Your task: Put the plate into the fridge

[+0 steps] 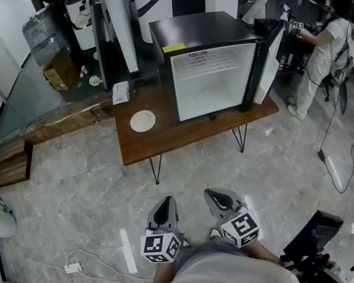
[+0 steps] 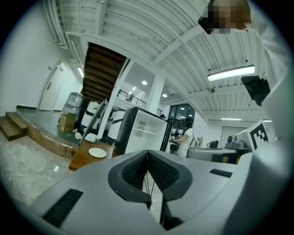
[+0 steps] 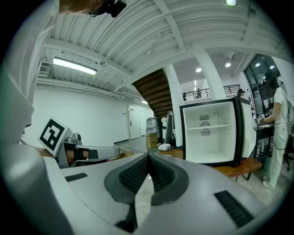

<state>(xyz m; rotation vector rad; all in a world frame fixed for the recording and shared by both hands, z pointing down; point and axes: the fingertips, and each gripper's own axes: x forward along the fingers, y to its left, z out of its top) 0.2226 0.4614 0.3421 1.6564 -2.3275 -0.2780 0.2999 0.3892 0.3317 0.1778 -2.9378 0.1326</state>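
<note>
Two clenched tools here: the left hand-held gripper point(image 1: 166, 201) and the right hand-held gripper point(image 1: 211, 194) sit side by side low in the head view, over the grey stone floor point(image 1: 74, 210) and well apart from the counter point(image 1: 164, 143). Each one's own view shows its black ribbed pads pressed together at the tips with nothing between them

The plate point(image 1: 142, 120) is small, round and plain off-white with a slightly raised rim. It's lying flat on the left part of the brown wooden counter, just left of the fridge point(image 1: 209, 71) and not touching it. A small white box point(image 1: 120, 92) sits farther back, at the counter's far left corner

The fridge is black outside and white inside with one shelf, and its door point(image 1: 265, 64) is swung open to the right. In the left gripper view the plate shows up as a pale flat disc on the wood
</note>
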